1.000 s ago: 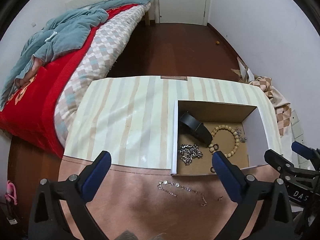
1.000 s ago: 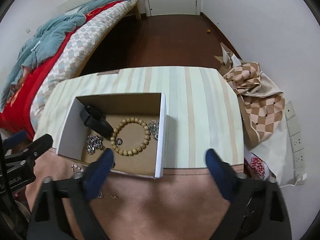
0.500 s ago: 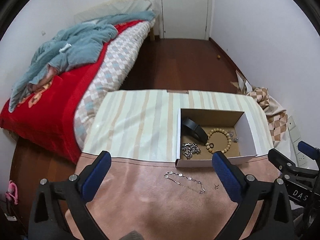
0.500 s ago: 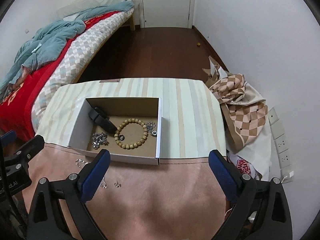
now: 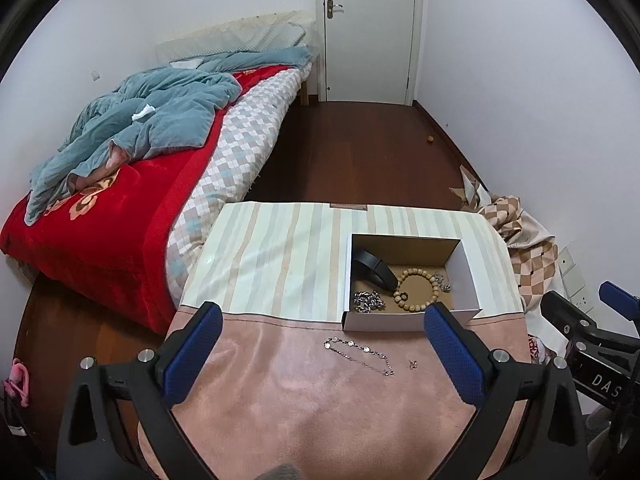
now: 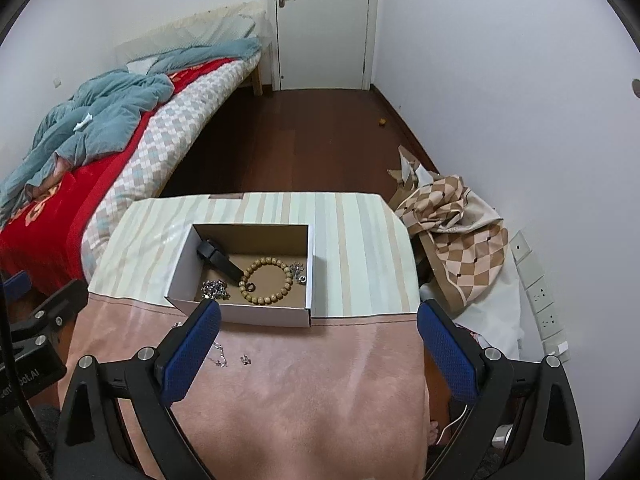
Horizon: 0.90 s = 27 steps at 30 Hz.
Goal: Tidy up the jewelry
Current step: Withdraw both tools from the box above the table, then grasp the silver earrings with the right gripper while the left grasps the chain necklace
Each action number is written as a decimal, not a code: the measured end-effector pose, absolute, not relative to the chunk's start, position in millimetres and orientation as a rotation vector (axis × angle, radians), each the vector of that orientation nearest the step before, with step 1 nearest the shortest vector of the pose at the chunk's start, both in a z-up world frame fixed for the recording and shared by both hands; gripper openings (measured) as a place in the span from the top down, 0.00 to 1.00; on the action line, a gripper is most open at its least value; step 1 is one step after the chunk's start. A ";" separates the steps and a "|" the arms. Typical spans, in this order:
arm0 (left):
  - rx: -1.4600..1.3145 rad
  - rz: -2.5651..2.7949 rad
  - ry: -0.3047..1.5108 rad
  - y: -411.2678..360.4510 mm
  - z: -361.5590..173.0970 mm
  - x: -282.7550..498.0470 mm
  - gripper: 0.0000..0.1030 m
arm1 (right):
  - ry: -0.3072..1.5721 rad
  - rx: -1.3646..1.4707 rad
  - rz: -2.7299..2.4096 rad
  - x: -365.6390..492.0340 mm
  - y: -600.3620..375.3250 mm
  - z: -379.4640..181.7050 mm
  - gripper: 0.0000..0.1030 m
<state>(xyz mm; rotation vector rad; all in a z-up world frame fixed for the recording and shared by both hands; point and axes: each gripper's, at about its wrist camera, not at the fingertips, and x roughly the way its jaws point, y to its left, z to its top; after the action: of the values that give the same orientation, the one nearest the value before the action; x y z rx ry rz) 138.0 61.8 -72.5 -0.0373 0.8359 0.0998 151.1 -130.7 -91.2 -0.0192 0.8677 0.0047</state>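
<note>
The left hand-held gripper (image 5: 322, 342) is spread wide, holding nothing. A silver chain (image 5: 359, 355) lies on the pink worktop (image 5: 280, 400) near its front edge, just before the box (image 5: 382, 322) (beads (image 5: 417, 290) inside). The right hand-held gripper (image 6: 318, 342) is spread wide too.

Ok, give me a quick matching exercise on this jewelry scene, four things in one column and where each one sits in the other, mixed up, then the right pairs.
Things:
1. wooden bead bracelet
2. thin silver chain
3. black band
4. white box

Places:
A. lying loose on the pink cloth, in front of the box
B. in the box, back left corner
C. sitting on the striped tablecloth, its front wall at the cloth's edge
D. in the box, on its brown floor, right of the black band

Pairs: 1-D, 2-A, 3-B, 4-C
</note>
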 end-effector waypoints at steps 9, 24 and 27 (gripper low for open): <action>-0.014 0.188 0.901 70.4 -116.0 133.1 0.00 | 0.945 0.060 0.056 147.8 -136.3 -133.5 0.03; -0.014 0.318 1.166 116.1 -238.1 153.6 0.00 | 1.091 0.007 0.252 176.8 -74.6 -290.9 0.55; -0.034 0.315 1.172 121.7 -240.5 158.9 0.00 | 1.072 -0.020 0.252 178.7 -65.2 -296.8 0.70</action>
<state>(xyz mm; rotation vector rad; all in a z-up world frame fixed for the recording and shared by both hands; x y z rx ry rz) 158.9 121.7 -240.5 -0.0341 1.1716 0.3147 178.7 -65.2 -296.8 -0.0200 1.0720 0.2519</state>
